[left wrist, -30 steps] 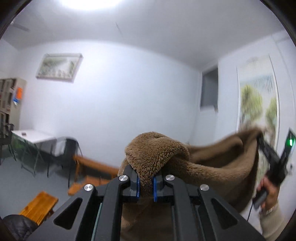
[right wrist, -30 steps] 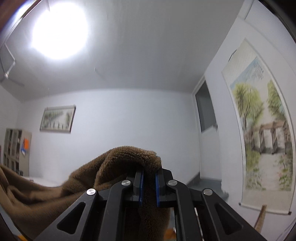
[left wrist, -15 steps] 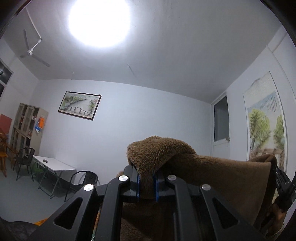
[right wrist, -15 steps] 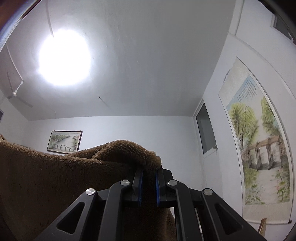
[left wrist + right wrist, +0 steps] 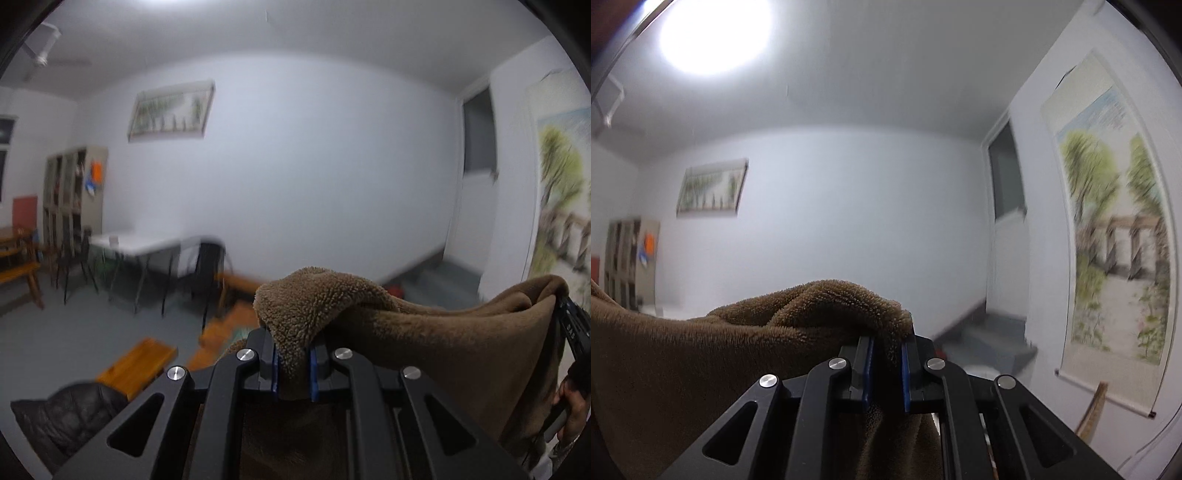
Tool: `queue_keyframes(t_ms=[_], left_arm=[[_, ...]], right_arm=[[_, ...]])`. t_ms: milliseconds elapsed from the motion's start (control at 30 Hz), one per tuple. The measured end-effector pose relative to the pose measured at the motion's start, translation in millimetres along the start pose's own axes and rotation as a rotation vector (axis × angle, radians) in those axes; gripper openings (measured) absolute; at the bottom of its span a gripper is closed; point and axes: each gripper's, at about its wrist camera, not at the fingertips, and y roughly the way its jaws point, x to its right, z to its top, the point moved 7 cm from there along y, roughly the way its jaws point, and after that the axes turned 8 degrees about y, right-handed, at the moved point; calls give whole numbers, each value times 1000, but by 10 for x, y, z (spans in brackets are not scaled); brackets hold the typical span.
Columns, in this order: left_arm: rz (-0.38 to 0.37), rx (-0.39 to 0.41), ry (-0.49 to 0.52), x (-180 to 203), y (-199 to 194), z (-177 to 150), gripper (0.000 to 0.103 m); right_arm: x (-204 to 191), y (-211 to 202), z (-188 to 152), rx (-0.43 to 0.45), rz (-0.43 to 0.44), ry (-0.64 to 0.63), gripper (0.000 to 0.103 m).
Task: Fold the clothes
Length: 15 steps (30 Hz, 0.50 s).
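A brown fleece garment (image 5: 436, 339) hangs in the air, stretched between my two grippers. My left gripper (image 5: 292, 363) is shut on one bunched corner of it. My right gripper (image 5: 885, 363) is shut on the other corner of the garment (image 5: 701, 354), which spreads away to the left. In the left wrist view the right gripper (image 5: 574, 328) and the hand holding it show at the far right edge. The lower part of the garment is hidden below both views.
Ahead are a white wall with a framed picture (image 5: 170, 110), a white folding table (image 5: 144, 245) with dark chairs, wooden benches (image 5: 136, 363), a cabinet (image 5: 72, 188) at left and a scroll painting (image 5: 1115, 236) on the right wall. A dark jacket (image 5: 55, 417) lies lower left.
Both grippers tilted up toward the ceiling, then came back down to face the room, still holding the garment. The views are blurred from motion.
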Motion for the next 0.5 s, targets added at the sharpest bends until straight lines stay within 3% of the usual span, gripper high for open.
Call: queue_keyframes(t_ms=[133,233,367,467,500], left_arm=[[4,-260,75,139,1193,-482,24],[-18,-463,140,233,1888,-1109,33],[-66,-583,183,201,2274,-1679,49],[-77,-653,179,76,2457,-1988,53],[-79,-665,172,50,2496,-2046,53]], right_arm=[[-180,964,-744,-273,-43,-43,15],[-230,1551,-1545,-581,-29,-21,16],[-155,1782,-2375,-822,-41,1,20],[10,1768,-2740,-899,-94,-6,40],[72,1755,-2812,-918,-105,12,55]])
